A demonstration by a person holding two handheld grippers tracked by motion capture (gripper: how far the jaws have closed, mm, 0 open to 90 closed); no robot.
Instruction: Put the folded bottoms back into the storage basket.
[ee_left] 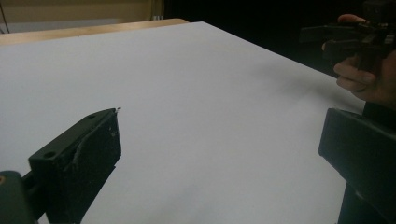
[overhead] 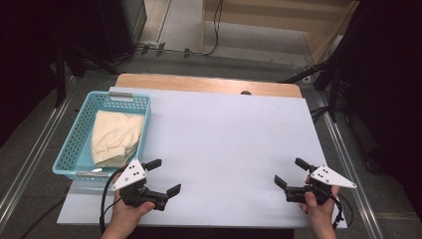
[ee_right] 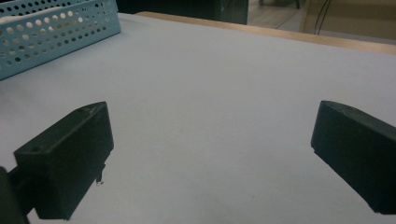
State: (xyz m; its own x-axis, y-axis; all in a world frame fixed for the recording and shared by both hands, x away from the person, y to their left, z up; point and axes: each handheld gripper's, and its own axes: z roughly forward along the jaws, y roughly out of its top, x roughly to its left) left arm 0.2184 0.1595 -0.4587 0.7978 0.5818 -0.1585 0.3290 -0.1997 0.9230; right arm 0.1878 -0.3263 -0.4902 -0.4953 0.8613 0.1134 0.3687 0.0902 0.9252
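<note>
Cream folded cloth garment (overhead: 115,136), soft and light by the look, lies in the perforated light-blue plastic basket (overhead: 69,144) at the bench's (overhead: 229,139) left edge. Best pinched at its ribbed cuff. Left hand-held gripper (overhead: 164,177) and right hand-held gripper (overhead: 291,172): both released, jaws spread, holding nothing.

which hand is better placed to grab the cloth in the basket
Left, probably. The left tongs hang open right beside the blue basket holding the folded cream cloth. The right tongs, also open, sit across the white table, far from it.
</note>
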